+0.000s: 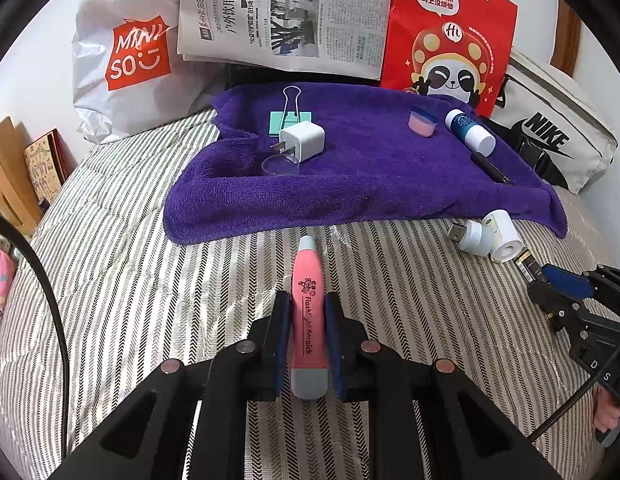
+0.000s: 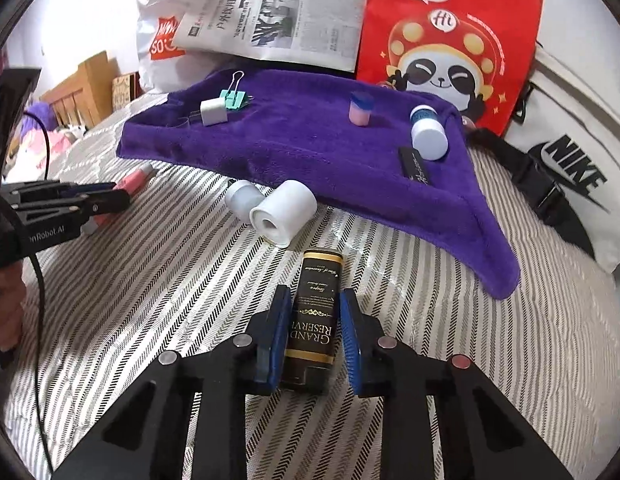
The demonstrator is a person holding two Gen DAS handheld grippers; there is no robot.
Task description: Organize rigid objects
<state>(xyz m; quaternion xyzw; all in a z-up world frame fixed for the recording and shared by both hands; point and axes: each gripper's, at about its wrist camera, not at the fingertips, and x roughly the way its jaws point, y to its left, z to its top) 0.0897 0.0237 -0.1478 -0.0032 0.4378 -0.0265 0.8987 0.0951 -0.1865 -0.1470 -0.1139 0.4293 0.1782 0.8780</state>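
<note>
My left gripper (image 1: 307,300) is shut on a pink flashlight earpick (image 1: 308,312), its grey tip pointing at the purple towel (image 1: 370,176). My right gripper (image 2: 316,296) straddles a black "Grand Reserve" box (image 2: 316,312) lying on the striped bedspread; the left pad touches it, a small gap shows at the right pad. On the towel lie a white charger plug (image 1: 302,142), a teal binder clip (image 1: 290,120), a pink-and-blue cap (image 1: 422,120), a blue-and-white bottle (image 1: 470,130) and a black pen-like stick (image 1: 490,166).
A white roll (image 2: 284,210) and a white USB plug (image 2: 242,198) lie on the bedspread just before the towel's edge. Behind the towel stand a Miniso bag (image 1: 126,56), a newspaper (image 1: 286,12), a red panda bag (image 1: 450,36) and a Nike bag (image 1: 558,136).
</note>
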